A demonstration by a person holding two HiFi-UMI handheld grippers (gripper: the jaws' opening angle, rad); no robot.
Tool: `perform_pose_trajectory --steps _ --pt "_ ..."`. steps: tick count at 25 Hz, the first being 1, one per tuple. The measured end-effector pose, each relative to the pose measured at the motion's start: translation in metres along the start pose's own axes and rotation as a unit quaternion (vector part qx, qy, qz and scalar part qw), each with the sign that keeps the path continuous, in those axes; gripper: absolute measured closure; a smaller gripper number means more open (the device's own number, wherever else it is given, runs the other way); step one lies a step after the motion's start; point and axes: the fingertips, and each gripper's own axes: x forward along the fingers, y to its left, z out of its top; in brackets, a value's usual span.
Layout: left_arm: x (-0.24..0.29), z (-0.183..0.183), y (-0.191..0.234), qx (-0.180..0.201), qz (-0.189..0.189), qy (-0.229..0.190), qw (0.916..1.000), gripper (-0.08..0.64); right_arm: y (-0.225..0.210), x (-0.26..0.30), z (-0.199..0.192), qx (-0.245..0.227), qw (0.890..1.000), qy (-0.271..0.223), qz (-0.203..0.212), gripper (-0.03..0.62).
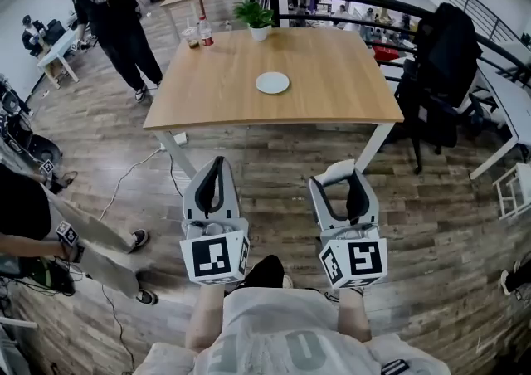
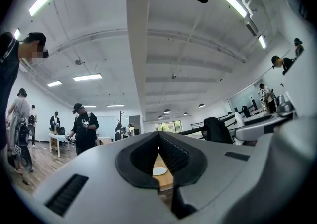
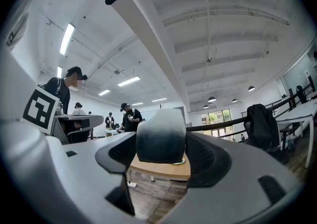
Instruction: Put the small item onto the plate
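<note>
Short of the table (image 1: 332,66), right gripper (image 1: 347,176) fingers clamped on a white item (image 3: 161,136), left gripper (image 1: 216,164) fingers together.

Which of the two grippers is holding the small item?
The right gripper: its jaws are closed on a pale rounded item. The left gripper has its jaws together with nothing between them.

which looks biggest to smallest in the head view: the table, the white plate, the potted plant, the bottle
1. table, by far
2. potted plant
3. white plate, close to the plant in size, so that order is unsure
4. bottle
</note>
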Motion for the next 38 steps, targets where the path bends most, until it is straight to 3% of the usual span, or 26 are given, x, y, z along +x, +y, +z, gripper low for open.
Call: perform_pose_trajectory --steps 7,12,24,28,38 --pt "0.005 -0.008 0.003 -0.017 0.024 -0.009 0.9995 0.552 -0.013 -0.001 -0.014 0.000 1.000 0.008 0.009 0.279" --pt "0.009 -0.023 0.003 -0.006 0.032 -0.019 0.9993 0.552 -0.025 0.011 -0.023 -0.005 1.000 -0.011 0.010 0.279" --pt "0.035 -0.066 0.055 0.012 0.093 -0.020 0.9954 0.552 -0.016 0.102 -0.035 -0.016 0.996 -0.040 0.073 0.279" --pt "0.061 -0.076 0.074 0.006 0.104 -0.021 0.9944 0.552 -0.016 0.135 -0.037 -0.026 0.996 -0.045 0.077 0.279" --pt "0.167 -0.107 0.095 -0.014 0.078 -0.022 0.9966 0.552 -0.028 0.231 -0.052 -0.045 0.995 -0.023 0.082 0.279"
